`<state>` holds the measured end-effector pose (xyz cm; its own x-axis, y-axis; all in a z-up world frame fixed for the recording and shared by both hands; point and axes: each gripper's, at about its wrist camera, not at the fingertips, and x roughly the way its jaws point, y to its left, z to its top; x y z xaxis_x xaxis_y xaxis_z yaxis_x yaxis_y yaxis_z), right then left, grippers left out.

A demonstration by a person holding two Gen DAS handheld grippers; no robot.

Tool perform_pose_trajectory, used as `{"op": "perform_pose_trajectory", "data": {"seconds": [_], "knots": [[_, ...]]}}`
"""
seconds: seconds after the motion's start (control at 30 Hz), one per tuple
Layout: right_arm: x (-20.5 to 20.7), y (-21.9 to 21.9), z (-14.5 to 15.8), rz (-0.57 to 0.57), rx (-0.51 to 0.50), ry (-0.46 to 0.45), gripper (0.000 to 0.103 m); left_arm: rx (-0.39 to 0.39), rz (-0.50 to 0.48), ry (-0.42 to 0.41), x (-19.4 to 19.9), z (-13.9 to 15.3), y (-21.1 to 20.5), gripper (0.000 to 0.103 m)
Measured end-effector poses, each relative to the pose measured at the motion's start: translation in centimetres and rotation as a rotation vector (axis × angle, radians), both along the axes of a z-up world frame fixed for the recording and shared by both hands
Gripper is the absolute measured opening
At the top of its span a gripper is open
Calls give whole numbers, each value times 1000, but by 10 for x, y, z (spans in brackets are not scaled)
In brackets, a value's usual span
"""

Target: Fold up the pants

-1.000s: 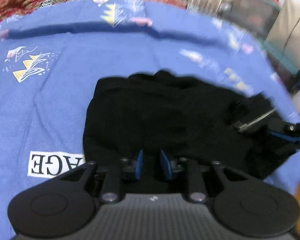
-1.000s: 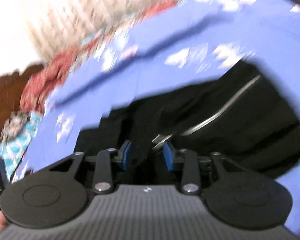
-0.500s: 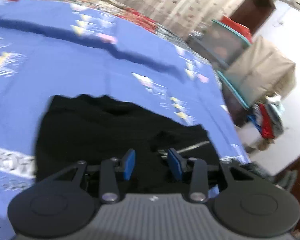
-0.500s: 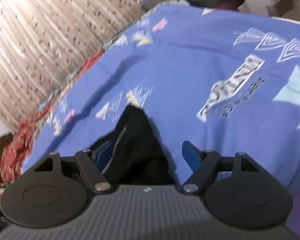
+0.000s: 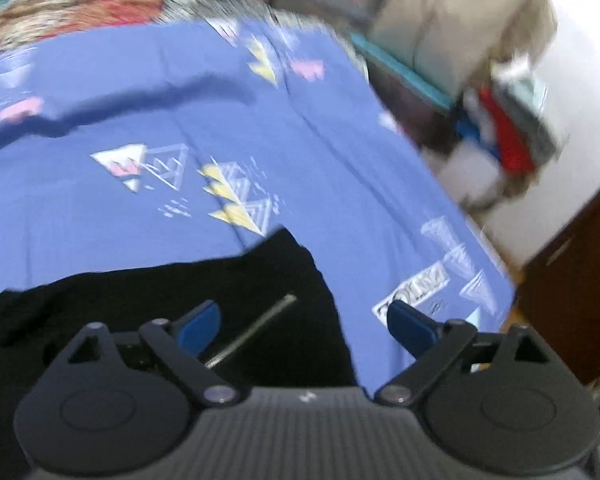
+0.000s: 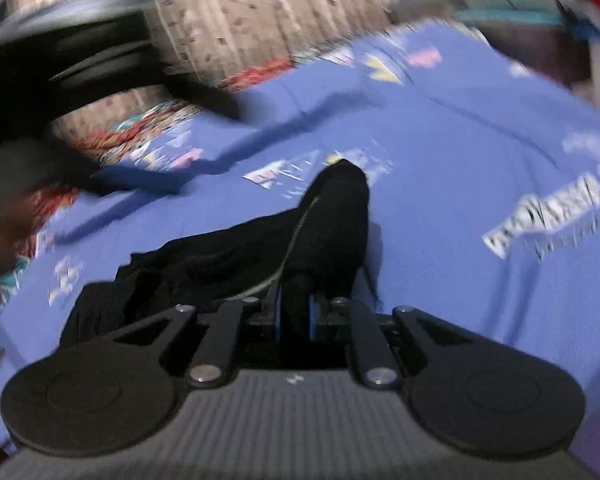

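Observation:
The black pants (image 5: 188,300) with a thin grey side stripe lie folded on the blue patterned bedsheet (image 5: 140,208). My left gripper (image 5: 304,324) is open wide above the pants' right edge, holding nothing. In the right wrist view my right gripper (image 6: 294,312) is shut on a pinch of the black pants (image 6: 324,220), which stretch away from the jaws over the sheet (image 6: 460,152).
The bed's right edge (image 5: 496,256) drops to the floor, with boxes and piled clothes (image 5: 508,136) beyond. A red patterned cloth (image 5: 80,12) and a curtain (image 6: 260,16) lie at the far side. A blurred dark arm (image 6: 60,80) crosses the right wrist view's upper left.
My left gripper has opened wide and swung right toward the pants' right edge. My right gripper, open half a second ago, has shut on the pants fabric.

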<state>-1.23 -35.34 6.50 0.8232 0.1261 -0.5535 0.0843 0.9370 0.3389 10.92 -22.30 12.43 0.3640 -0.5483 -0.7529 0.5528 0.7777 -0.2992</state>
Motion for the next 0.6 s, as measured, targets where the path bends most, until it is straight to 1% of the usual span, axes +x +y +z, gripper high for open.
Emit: {"op": "perform_pose_trajectory", "data": {"seconds": [0.1, 0.17, 0.2, 0.23, 0.27, 0.3, 0.37, 0.4, 0.47, 0.5, 0.53, 0.57, 0.6], "knots": [[-4, 15, 3, 56, -97, -27, 14, 94, -39, -13, 0, -12, -31, 94], [-9, 24, 6, 79, -143, -47, 14, 180, -41, -59, -4, -20, -43, 84], [-12, 26, 8, 91, -153, -58, 14, 207, -30, -72, -5, -24, -43, 60], [-15, 29, 11, 106, -161, -70, 14, 211, -29, -73, -5, -26, -40, 31], [-18, 31, 13, 120, -169, -85, 14, 200, -28, -70, -5, -28, -34, 23], [-21, 33, 16, 127, -177, -96, 14, 178, -25, -67, -5, -26, -26, 20], [-24, 36, 20, 136, -177, -111, 15, 127, 7, -80, -7, -16, -3, 18], [-23, 38, 21, 143, -171, -123, 20, 102, 23, -81, -7, -10, 8, 18], [-26, 43, 22, 146, -167, -143, 43, 38, 63, -64, -9, 4, 36, 18], [-25, 47, 20, 149, -177, -136, 51, 1, 79, -54, -10, 10, 50, 18], [-25, 52, 18, 154, -185, -122, 38, -40, 97, -47, -13, 16, 69, 18], [-19, 57, 18, 163, -183, -100, 22, -66, 111, -44, -14, 21, 83, 18], [-17, 63, 20, 183, -171, -90, 12, -86, 128, -41, -16, 25, 99, 18]]}}
